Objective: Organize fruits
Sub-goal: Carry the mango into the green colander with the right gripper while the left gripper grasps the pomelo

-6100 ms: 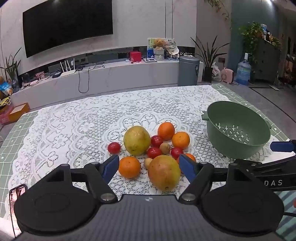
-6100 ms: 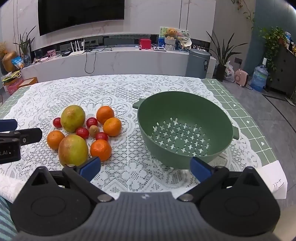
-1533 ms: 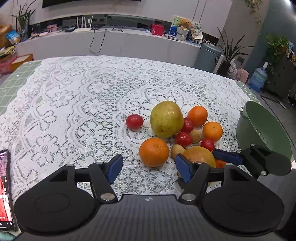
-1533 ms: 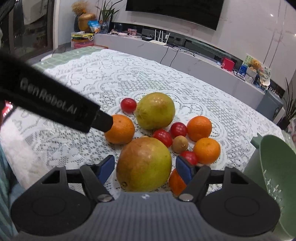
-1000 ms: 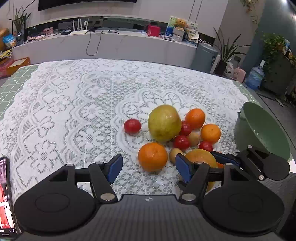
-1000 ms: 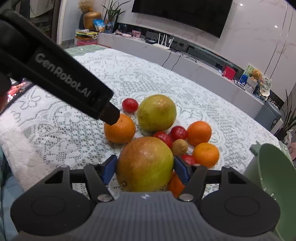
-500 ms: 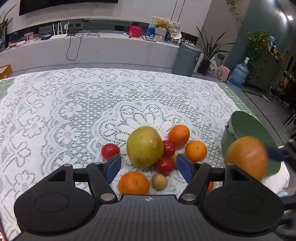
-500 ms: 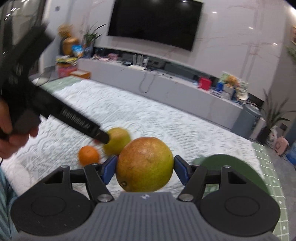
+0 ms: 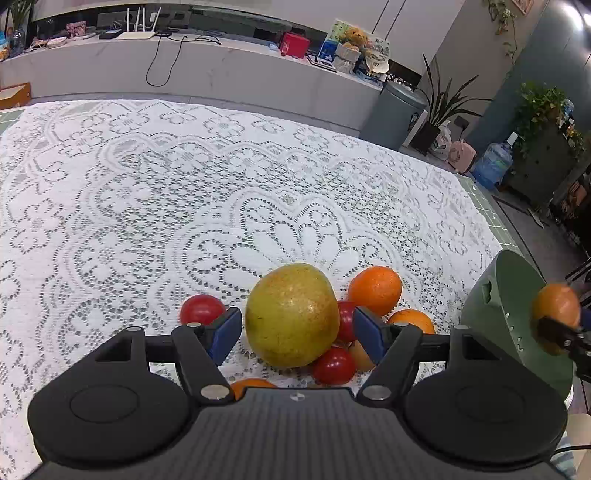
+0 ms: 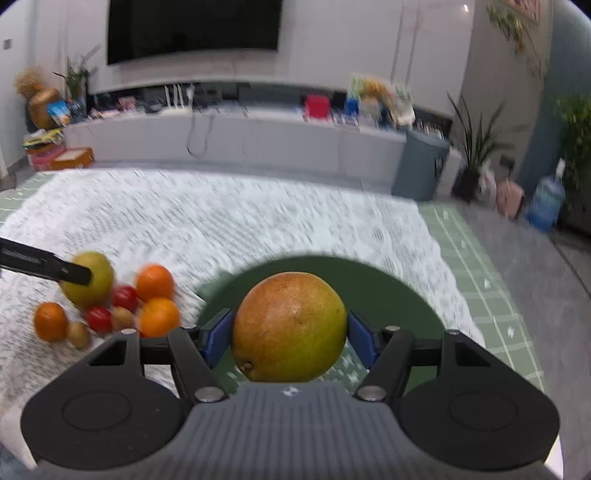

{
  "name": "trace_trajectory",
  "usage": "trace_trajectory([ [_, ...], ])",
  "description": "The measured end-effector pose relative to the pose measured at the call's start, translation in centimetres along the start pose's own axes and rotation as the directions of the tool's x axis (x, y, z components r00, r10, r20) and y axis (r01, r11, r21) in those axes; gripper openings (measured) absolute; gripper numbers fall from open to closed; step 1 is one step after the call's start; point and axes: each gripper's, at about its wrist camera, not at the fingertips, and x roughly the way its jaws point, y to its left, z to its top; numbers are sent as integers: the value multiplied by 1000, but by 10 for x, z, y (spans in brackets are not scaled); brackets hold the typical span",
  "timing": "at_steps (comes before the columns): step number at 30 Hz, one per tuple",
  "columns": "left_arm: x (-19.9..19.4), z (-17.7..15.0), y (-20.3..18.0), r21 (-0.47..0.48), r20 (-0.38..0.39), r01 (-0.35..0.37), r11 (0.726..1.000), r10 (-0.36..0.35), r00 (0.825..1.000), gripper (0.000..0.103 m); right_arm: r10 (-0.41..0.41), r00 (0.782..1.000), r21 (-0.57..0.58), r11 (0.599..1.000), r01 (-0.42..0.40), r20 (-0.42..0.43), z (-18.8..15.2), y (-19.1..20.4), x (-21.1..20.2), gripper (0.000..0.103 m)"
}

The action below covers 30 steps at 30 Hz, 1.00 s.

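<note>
Right gripper, blue pads pressed to both sides of a large orange-green mango, carried in the air above a green colander, blurred by motion in the right wrist view. Left gripper, jaws spread wide and gripping nothing, flanking a big yellow-green mango on the white lace tablecloth, pads apart from its skin on both sides. Seen from the left wrist at the far right edge: colander standing beside the fruit pile, held mango in front of its rim. Around the yellow-green mango: a red tomato just to its left, an orange behind it to the right, a second orange nearer the colander, two more red tomatoes tucked against its right side, a third orange half hidden by the left gripper's body. Small brownish fruit near the pile's front edge in the right wrist view, too blurred to identify. Beyond the table: long grey counter, dark television on the wall, grey bin and potted plants.
</note>
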Motion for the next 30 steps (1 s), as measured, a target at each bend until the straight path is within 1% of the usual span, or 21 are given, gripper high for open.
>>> trace_trajectory([
  [4, 7, 2, -1, -2, -9, -8, 1000, 8, 1000, 81, -10, 998, 3, 1000, 10, -65, -4, -13, 23, 64],
  [9, 15, 3, 0, -2, -27, -17, 1000, 17, 999, 79, -27, 992, 5, 1000, 27, -122, -9, -23, 48, 64],
  [18, 23, 4, 0, -9, -33, -20, 1000, 20, 999, 77, -21, 985, -12, 1000, 19, -174, -6, -29, 73, 64],
  [21, 24, 4, -2, 3, -31, -17, 1000, 17, 999, 76, -12, 981, -18, 1000, 9, -194, -6, -29, 76, 64],
  [24, 27, 3, -3, 10, -32, -11, 1000, 12, 999, 73, -12, 979, -18, 1000, 9, -202, -5, -28, 77, 65],
  [30, 27, 4, -4, 8, -33, -17, 1000, 17, 999, 73, -23, 977, -30, 999, 17, -210, -5, -25, 78, 64],
])
